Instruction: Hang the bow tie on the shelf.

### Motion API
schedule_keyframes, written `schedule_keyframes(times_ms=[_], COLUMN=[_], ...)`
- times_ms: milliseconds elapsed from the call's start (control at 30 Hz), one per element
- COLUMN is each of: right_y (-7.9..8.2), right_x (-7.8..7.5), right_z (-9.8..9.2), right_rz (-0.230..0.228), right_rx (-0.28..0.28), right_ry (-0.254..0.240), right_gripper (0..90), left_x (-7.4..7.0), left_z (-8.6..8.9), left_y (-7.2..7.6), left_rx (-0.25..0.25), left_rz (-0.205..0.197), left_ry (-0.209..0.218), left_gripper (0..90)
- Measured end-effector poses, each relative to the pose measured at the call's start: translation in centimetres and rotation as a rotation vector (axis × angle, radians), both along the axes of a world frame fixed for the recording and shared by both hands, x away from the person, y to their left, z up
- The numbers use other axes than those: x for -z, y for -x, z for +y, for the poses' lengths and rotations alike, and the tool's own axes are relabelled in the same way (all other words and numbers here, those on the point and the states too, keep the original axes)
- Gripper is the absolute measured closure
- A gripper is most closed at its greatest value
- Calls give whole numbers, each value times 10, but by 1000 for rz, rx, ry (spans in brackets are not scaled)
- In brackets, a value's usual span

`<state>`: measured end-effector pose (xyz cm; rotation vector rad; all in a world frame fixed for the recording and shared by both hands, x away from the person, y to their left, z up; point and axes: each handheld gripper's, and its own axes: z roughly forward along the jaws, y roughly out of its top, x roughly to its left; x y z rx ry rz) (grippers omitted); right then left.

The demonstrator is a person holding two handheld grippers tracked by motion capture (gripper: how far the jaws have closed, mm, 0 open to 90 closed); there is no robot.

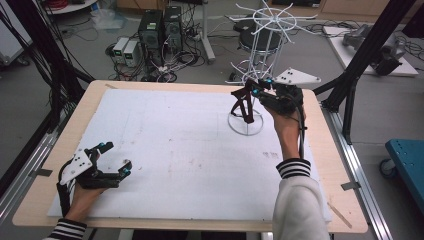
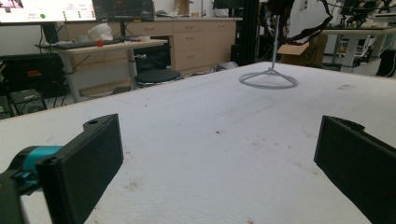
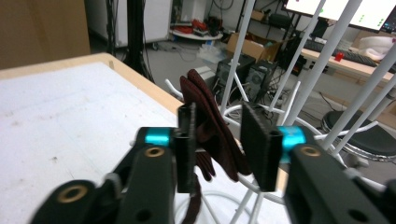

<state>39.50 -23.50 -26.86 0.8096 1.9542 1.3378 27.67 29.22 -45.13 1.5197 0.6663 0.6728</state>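
Observation:
A white wire rack [image 1: 261, 47] stands on its ring base at the far right of the white mat [image 1: 175, 145]. A dark red fabric piece [image 1: 244, 106] hangs from one of its low arms. My right gripper [image 1: 253, 90] is level with that arm. In the right gripper view its jaws [image 3: 218, 116] stand a little apart, open, and the dark red fabric [image 3: 212, 121] droops between them, close to the left jaw. My left gripper [image 1: 116, 157] rests low at the mat's near left, open wide [image 2: 219, 129] with nothing between its pads. The rack's base [image 2: 268, 80] shows far off.
The mat covers a wooden table [image 1: 327, 165]. Black frame posts [image 1: 367, 47] rise beside the table at the right and left. Computers and cables [image 1: 160, 30] lie on the floor beyond the far edge, and a round stool [image 1: 260, 31] stands behind the rack.

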Motion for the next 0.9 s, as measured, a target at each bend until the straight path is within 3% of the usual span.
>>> schedule_keyframes(times_ms=[67, 267, 433, 567, 733, 900], right_y=[2, 12, 21, 32, 48, 68], right_x=[1, 2, 5, 6, 9, 26], right_z=[-1, -1, -3, -9, -16, -25], right_rz=[-19, -23, -36, -66, -101, -129], right_rx=[-17, -27, -23, -57, -93, -114], right_ry=[-15, -72, -95, -167, -199, -230], right_gripper=[562, 269, 113, 102, 99, 99], left_x=[0, 0, 0, 0, 0, 1], left_z=[0, 0, 0, 0, 1, 1], left_y=[0, 0, 0, 0, 1, 2], left_rx=[0, 0, 0, 0, -7, -16], left_rz=[0, -1, 1, -1, -6, -13], left_ry=[0, -2, 2, -1, 6, 15], left_gripper=[17, 17, 17, 17, 17, 17])
